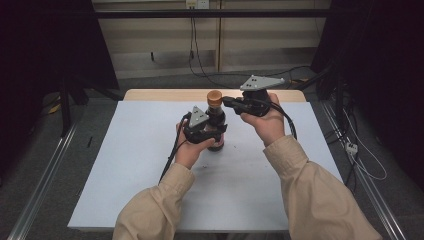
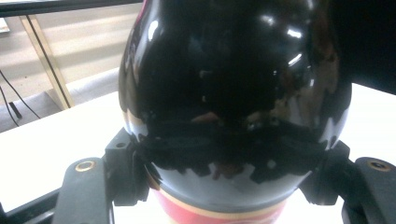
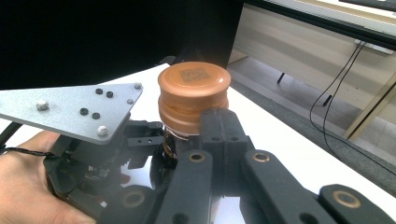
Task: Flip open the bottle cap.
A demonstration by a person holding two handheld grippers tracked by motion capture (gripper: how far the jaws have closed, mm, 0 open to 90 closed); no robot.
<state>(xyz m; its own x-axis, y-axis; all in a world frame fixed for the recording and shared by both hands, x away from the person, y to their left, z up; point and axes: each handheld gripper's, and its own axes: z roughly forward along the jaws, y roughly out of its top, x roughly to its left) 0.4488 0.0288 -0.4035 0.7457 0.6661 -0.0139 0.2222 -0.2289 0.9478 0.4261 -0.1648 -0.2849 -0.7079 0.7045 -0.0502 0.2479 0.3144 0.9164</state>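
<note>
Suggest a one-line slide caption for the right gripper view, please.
Shut right gripper rests against the bottle's copper cap, while the left gripper clamps the dark bottle below.

I see a white-topped table [image 1: 150, 165] on grey floor [image 1: 35, 145], a pale wall panel [image 1: 165, 50] behind, black cables [image 1: 192, 55] hanging, dark surroundings both sides.
</note>
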